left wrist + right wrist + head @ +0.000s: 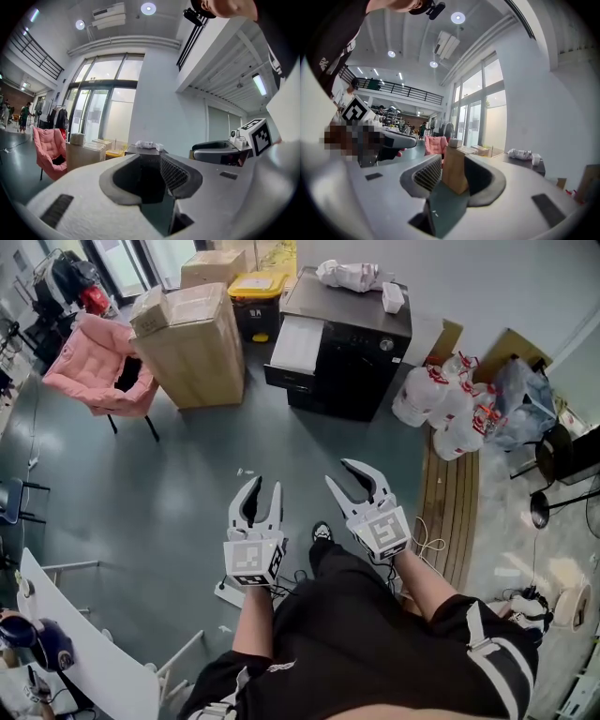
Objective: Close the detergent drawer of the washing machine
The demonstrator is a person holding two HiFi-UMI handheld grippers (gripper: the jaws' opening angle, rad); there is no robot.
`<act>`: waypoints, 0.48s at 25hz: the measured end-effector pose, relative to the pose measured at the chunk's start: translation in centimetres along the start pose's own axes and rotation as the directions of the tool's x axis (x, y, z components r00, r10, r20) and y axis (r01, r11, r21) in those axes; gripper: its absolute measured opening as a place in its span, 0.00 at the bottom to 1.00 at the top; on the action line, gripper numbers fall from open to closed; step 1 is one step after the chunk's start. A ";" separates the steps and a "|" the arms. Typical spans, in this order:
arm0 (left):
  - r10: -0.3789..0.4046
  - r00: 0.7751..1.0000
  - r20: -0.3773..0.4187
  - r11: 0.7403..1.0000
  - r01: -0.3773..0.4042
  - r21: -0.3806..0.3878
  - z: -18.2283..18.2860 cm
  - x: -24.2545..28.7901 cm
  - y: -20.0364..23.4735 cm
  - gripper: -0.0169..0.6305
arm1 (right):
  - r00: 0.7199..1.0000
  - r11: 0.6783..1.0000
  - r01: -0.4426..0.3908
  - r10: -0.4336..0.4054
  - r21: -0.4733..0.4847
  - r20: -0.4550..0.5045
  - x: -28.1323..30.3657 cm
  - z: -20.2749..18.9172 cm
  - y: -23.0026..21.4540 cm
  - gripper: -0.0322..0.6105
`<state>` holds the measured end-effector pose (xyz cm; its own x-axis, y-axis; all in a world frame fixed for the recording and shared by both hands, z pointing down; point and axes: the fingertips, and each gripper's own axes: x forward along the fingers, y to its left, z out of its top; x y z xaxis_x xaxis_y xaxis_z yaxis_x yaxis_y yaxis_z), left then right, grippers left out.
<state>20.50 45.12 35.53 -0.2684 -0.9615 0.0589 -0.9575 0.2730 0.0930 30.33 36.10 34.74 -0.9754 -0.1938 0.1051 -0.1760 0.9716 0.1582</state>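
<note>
The black washing machine (361, 348) stands across the floor at the top of the head view, a crumpled white cloth (352, 276) on its lid. A pale detergent drawer (297, 343) juts out at its left side. Both grippers hover over the grey floor well short of it. My left gripper (263, 487) is open with nothing between its fingers. My right gripper (340, 473) is open wider and also empty. In the left gripper view the left gripper (157, 176) points level toward the distant machine (143, 151). The right gripper (452, 176) frames a cardboard box (454, 168), with the machine (522, 163) off to the right.
A tall cardboard box (192, 338) and a pink chair (94, 367) stand left of the machine, a yellow-lidded bin (255, 292) behind. White jugs (441, 399) and bags crowd its right side. A wooden strip (450, 512) runs along the floor at right. A white table (84, 643) sits lower left.
</note>
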 end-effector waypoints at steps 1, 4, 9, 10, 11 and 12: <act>0.001 1.000 0.001 1.000 -0.001 0.002 0.3 1.2 0.5 0.23 | 1.000 1.000 -0.002 0.002 -0.002 0.004 0.9 0.1 -0.7 0.30; 0.002 1.000 -0.001 1.000 -0.002 0.000 1.3 4.6 1.2 0.26 | 1.000 1.000 -0.009 0.009 -0.002 0.007 3.2 0.4 -3.2 0.30; 0.010 1.000 0.005 1.000 -0.010 0.007 2.5 9.3 2.7 0.25 | 1.000 1.000 -0.004 0.004 0.000 0.016 6.6 1.2 -7.1 0.29; 0.011 1.000 0.000 1.000 -0.011 0.008 2.4 10.2 3.0 0.25 | 1.000 1.000 -0.009 0.009 0.007 0.019 7.1 1.1 -7.7 0.29; 0.013 1.000 -0.004 1.000 -0.013 0.011 2.4 11.1 3.2 0.25 | 1.000 1.000 -0.011 0.011 0.012 0.020 7.6 0.9 -8.4 0.29; 0.015 1.000 -0.005 1.000 -0.015 0.014 2.4 11.8 3.5 0.26 | 1.000 1.000 -0.011 0.010 0.015 0.021 8.0 0.8 -9.2 0.29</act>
<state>13.73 34.62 34.14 -0.2824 -0.9570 0.0657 -0.9547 0.2871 0.0782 24.02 25.73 33.37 -0.9798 -0.1809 0.0856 -0.1677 0.9756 0.1420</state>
